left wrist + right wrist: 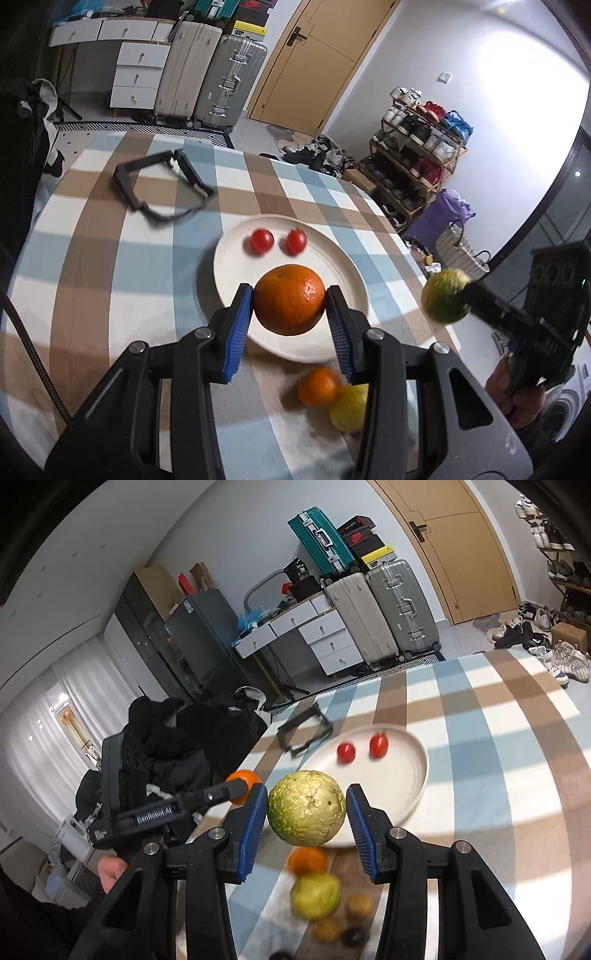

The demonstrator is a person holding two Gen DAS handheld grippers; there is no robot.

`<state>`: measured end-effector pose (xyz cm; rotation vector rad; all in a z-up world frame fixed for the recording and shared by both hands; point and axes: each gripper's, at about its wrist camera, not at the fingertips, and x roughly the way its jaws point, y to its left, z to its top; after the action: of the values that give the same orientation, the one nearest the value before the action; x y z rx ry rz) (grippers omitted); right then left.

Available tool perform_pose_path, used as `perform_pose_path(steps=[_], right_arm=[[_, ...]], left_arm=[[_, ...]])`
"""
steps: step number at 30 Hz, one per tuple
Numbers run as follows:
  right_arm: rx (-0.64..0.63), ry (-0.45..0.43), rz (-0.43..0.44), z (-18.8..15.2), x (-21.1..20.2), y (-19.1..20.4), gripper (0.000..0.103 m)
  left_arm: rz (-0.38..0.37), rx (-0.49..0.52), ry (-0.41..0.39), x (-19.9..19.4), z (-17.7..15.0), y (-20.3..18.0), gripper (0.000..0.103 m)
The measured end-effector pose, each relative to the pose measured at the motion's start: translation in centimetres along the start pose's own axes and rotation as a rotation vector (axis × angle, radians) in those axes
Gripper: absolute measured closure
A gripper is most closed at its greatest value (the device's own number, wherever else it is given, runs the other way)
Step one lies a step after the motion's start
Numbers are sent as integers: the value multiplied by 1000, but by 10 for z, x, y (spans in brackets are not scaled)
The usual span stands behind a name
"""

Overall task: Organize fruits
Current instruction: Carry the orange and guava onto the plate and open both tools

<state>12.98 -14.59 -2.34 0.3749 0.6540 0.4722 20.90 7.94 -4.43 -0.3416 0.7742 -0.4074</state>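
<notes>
The left gripper [290, 295] holds a large orange [289, 299], its blue ribbed pads pressed against the fruit's sides; the jaws are closed on it. The orange is round with a dimpled, glossy peel, and it hangs above the near part of a round white plate [347, 273]. The plate is smooth and matte with a shallow raised rim, and two small, shiny red tomatoes [262, 241] lie side by side on its far half.

The right gripper [306, 808] clamps a yellow-green fruit [306, 808] with a rough, wrinkled skin, its jaws closed on it, the fruit lifted above the plate's near edge.

Below the grippers, on the tabletop [110, 258], covered in a checked cloth of blue, tan and white, lie a smaller orange [318, 386] and a smooth yellow-green fruit [349, 408], touching each other. In the right wrist view, a few small brownish, dull-skinned fruits [360, 904] lie just beside them, blurred.

A black angular plastic frame [162, 186] lies on the cloth beyond the plate.
</notes>
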Motion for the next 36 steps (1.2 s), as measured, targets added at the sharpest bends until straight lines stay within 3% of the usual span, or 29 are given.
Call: perform_pose_path(steps=[7,12,22,36], right_arm=[[39,10,-3,51,38,-27,58],[102,64,-10,64,82,-55,58],[170,119,-45,67,129,-93,58],[154,182,-97,56,154,-102,58]], left_arm=[[18,27,32,43,30,7,65],[27,33,68,75,36,17,65],[51,70,113,115,44,29,65],[69,76,145,140,42,34,65]])
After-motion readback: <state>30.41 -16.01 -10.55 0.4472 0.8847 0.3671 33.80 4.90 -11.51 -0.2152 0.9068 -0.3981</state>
